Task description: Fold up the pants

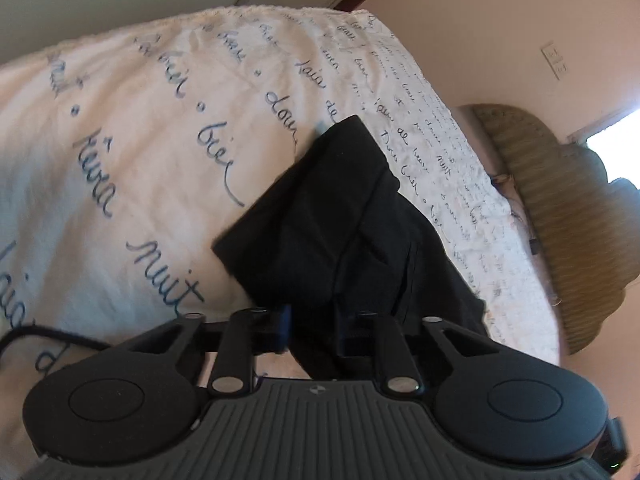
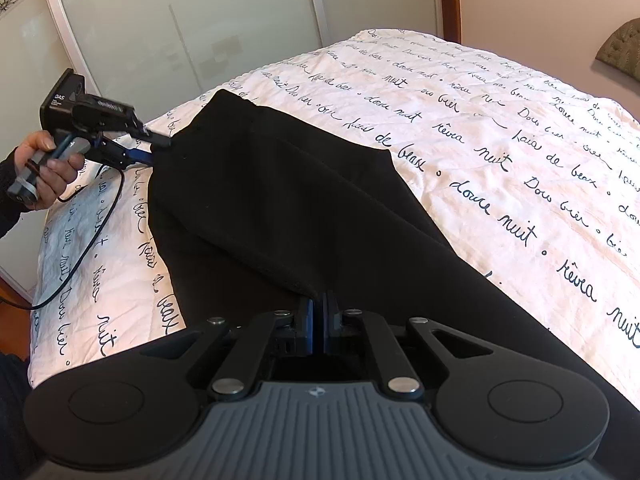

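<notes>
Black pants (image 2: 288, 208) laid lengthwise on the bed (image 2: 500, 152), over a white cover printed with script, running from the near edge toward the far left corner. Right claw (image 2: 319, 320) drawn together, pinching a fold of the dark cloth at the near end. Left claw (image 2: 158, 148), held by a hand (image 2: 44, 172) at the far left, clamped on the far edge of the garment; in its own wrist view (image 1: 310, 332) cloth bunched between the narrowed fingers and draped away across the cover. Both ends gripped, fabric part lifted and doubled along its length, so judged mid-fold: probably bringing one half over the other. Next move, by that reading, calls for carrying both ends together in step, keeping the cloth taut enough to avoid creases, then lowering so the edges line up before letting go. Cable (image 2: 92, 248) trailing near the left edge, worth keeping clear of the fold.
</notes>
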`<state>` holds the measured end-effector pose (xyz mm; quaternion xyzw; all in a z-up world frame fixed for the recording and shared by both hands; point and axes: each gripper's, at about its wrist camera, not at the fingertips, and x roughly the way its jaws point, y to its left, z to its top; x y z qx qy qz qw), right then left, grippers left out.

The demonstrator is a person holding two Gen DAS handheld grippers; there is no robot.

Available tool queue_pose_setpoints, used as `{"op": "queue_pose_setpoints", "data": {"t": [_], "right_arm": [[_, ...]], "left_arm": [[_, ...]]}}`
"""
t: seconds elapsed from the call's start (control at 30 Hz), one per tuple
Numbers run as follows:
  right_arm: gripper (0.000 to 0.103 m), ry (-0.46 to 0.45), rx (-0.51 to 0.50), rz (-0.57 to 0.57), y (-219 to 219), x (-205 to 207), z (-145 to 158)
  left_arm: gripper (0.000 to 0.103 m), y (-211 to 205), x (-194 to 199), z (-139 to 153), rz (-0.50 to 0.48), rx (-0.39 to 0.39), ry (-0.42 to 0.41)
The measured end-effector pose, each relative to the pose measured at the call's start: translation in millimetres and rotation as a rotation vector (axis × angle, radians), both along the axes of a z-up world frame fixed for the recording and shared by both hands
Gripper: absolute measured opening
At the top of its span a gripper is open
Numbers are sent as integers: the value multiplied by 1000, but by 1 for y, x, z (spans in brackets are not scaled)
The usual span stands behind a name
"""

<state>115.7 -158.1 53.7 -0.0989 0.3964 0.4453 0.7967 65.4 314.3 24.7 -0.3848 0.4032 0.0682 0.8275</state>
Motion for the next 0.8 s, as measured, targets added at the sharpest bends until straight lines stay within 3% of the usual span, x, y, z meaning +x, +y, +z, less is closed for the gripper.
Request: {"op": "queue_pose_setpoints", "data": {"t": [0.1, 0.27, 0.33, 0.43, 0.5, 0.63, 0.73, 0.8], "right_arm": [[4, -18, 5, -3, 0, -3, 5], [4, -65, 38, 12, -5, -22, 25], [4, -74, 28, 28, 1, -38, 24], [4, -69, -38, 77, 20, -59, -1], [4, -52, -68, 86, 28, -64, -16], [4, -55, -44, 67, 25, -63, -10], [4, -26, -21, 48, 21, -59, -13], [5, 14, -14, 18, 21, -56, -26]], "left_arm": [[11, -1, 3, 19, -15, 58, -38], [12, 9, 4, 58, -55, 95, -107], [12, 14, 3, 52, -59, 95, -70], [12, 22, 7, 11, -62, 87, 55], [13, 29, -2, 4, -21, 26, 36], [13, 20, -10, 28, -73, 112, -29], [19, 18, -7, 9, -86, 121, 28], [23, 21, -12, -3, -63, 103, 4]]}}
